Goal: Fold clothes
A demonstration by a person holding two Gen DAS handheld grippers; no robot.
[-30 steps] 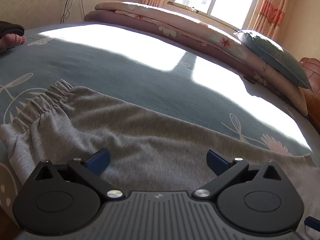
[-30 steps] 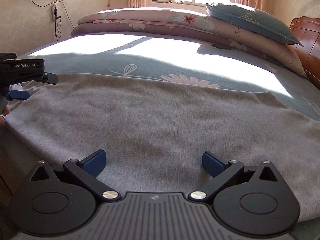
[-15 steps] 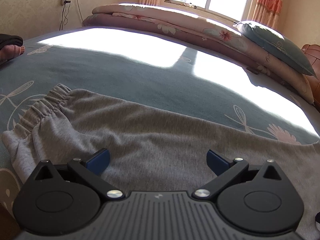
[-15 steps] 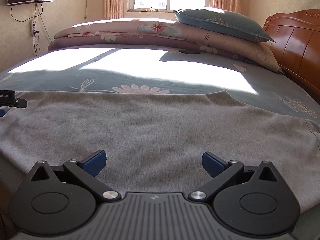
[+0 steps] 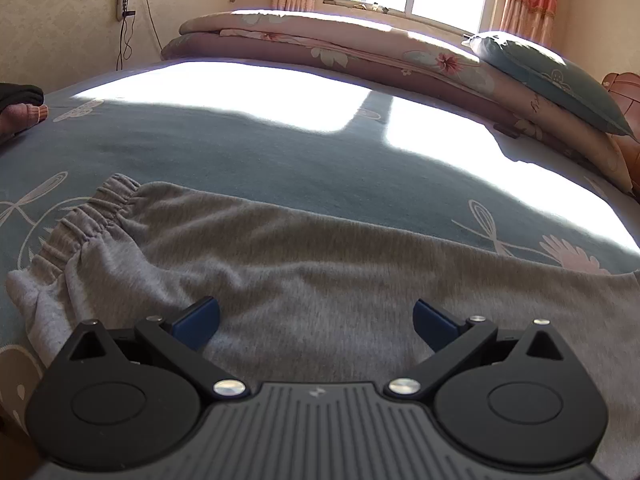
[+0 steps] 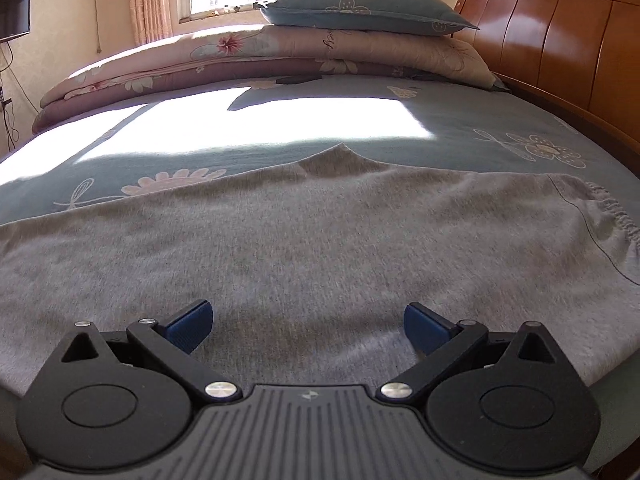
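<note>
Grey sweatpants (image 5: 320, 272) lie flat across the near part of the bed, lengthwise from left to right. In the left wrist view an elastic cuff (image 5: 86, 220) is at the left end. In the right wrist view the pants (image 6: 320, 232) fill the foreground, with the crotch point (image 6: 340, 156) at the far edge and the gathered waistband (image 6: 616, 216) at the right. My left gripper (image 5: 316, 320) is open just above the cloth near the cuff end. Over the wide part near the waistband my right gripper (image 6: 308, 320) is open too. Nothing is between either pair of fingers.
The bed has a teal floral sheet (image 5: 240, 152) with bright sun patches. Folded pink quilts (image 6: 248, 64) and a teal pillow (image 6: 360, 8) are stacked along the far side. A wooden headboard (image 6: 560, 40) stands at the right. Dark and pink clothing (image 5: 20, 108) lies at the far left.
My right gripper has swung toward the right, bringing the waistband and headboard into view and losing sight of the left gripper. The left gripper has shifted slightly toward the cuff. Both stayed open.
</note>
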